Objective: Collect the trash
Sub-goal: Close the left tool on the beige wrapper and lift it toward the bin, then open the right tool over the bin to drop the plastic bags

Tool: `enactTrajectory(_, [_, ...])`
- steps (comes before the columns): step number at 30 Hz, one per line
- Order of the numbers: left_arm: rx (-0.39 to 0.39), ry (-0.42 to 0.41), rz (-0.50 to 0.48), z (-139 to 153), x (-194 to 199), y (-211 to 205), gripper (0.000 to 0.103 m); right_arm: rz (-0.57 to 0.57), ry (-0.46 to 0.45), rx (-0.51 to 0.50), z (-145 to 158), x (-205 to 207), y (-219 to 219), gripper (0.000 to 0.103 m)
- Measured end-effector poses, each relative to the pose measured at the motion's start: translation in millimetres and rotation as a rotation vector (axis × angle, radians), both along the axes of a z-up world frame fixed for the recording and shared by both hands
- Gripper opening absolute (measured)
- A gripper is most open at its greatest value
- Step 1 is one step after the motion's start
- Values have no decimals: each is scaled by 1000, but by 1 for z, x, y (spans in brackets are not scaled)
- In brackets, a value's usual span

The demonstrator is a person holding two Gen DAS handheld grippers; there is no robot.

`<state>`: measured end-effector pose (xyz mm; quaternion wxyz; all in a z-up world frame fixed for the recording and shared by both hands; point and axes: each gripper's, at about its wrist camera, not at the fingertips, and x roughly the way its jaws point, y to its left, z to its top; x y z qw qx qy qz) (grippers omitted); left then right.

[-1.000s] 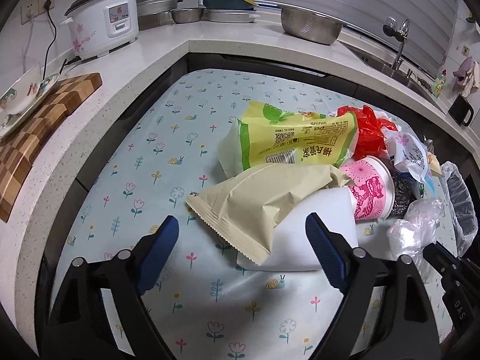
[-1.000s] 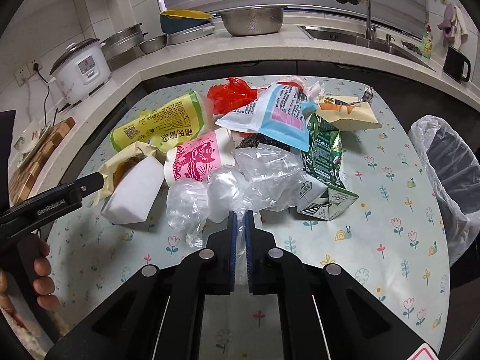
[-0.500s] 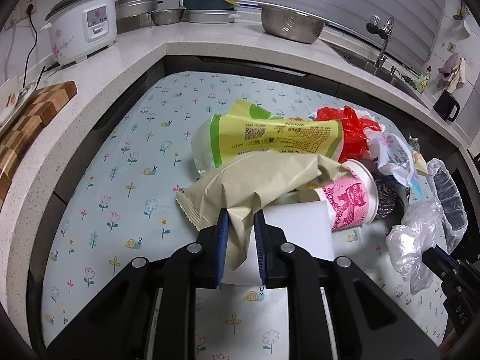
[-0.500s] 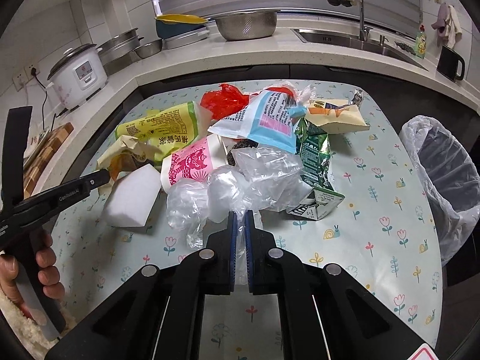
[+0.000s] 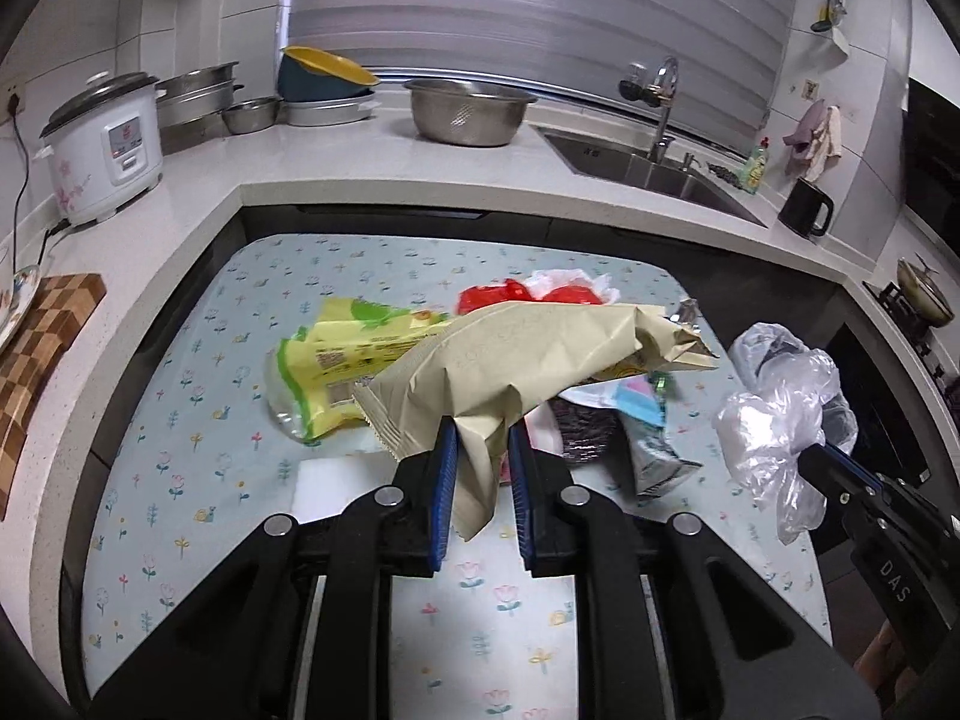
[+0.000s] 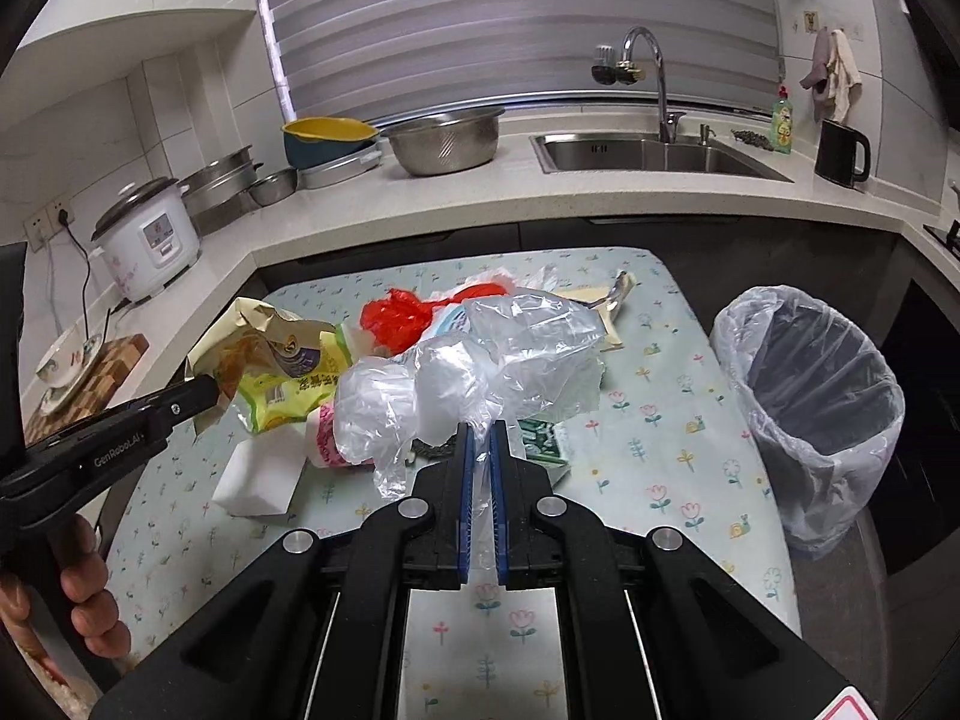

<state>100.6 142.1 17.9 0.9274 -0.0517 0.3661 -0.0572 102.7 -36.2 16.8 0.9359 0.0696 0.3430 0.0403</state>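
Observation:
My left gripper (image 5: 482, 441) is shut on a beige snack wrapper (image 5: 528, 357) and holds it raised above the table; it also shows in the right wrist view (image 6: 264, 354). My right gripper (image 6: 482, 441) is shut on a crumpled clear plastic bag (image 6: 480, 354), lifted off the pile; the bag shows at the right of the left wrist view (image 5: 780, 414). Beneath lie a yellow-green packet (image 5: 336, 372), a red bag (image 6: 399, 318), a pink cup (image 6: 324, 444) and a white foam block (image 6: 261, 480). A bin with a clear liner (image 6: 816, 390) stands right of the table.
The floral tablecloth (image 6: 660, 480) covers the table. The counter behind holds a rice cooker (image 6: 150, 240), a steel colander (image 6: 444, 141), a sink (image 6: 648, 153) and a black kettle (image 6: 843, 153). A wooden board with a bowl (image 6: 66, 366) sits at the left.
My left gripper closed on the beige wrapper and lifted it off the pile. My right gripper, shut on the clear bag throughout, raised it off the table.

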Motion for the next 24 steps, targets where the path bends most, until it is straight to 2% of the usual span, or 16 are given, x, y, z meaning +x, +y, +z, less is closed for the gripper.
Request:
enactTrajectory(6, [7, -34, -139, 18, 7, -76, 17, -115, -36, -2, 12, -11, -61, 6])
enactTrajectory(12, [16, -55, -300, 25, 23, -169, 17, -239, -41, -6, 14, -11, -134, 6])
enactTrajectory(18, [22, -37, -442, 13, 46, -258, 17, -337, -23, -18, 4, 1, -197, 6])
enactTrajectory(24, [14, 12, -527, -7, 77, -317, 17, -396, 15, -10, -17, 29, -241, 6])
